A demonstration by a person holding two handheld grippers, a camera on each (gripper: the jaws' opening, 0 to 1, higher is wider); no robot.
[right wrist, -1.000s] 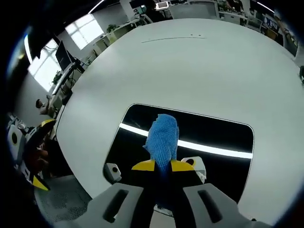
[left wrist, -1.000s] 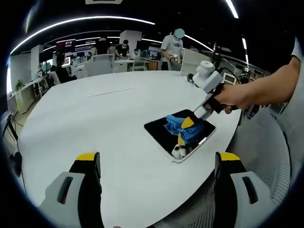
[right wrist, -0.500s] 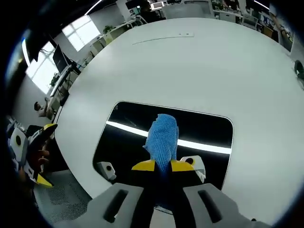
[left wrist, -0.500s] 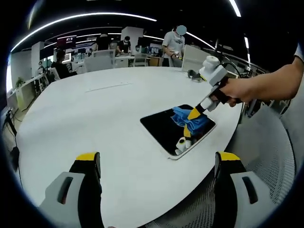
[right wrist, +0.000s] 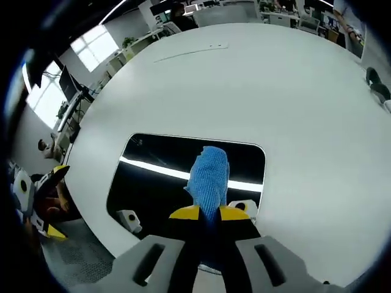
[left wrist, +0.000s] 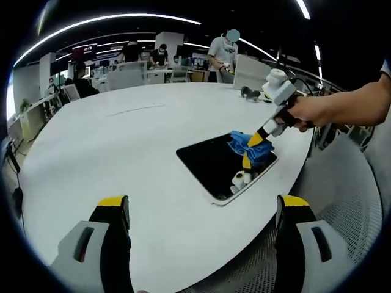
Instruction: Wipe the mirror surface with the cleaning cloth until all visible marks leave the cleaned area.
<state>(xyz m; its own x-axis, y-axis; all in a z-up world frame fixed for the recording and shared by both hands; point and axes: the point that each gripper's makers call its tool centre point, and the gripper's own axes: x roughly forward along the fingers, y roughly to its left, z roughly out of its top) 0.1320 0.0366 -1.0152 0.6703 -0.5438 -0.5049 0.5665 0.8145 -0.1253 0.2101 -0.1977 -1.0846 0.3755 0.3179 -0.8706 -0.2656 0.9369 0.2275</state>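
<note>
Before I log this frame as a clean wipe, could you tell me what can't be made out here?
- Marks on the mirror: right gripper view, dark glass and ceiling-light reflections mask them.
- Mirror under the blue cloth: covered in both views.
- Right gripper fingertips: left gripper view, buried in cloth.

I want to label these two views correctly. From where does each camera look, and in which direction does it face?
Left gripper view: rides on the open left gripper, held back over the white table, facing the mirror; the right gripper and the person's hand show.
Right gripper view: rides on the right gripper, looking down at the mirror along the blue cloth in its jaws.
Shared: mirror, cloth, table.
</note>
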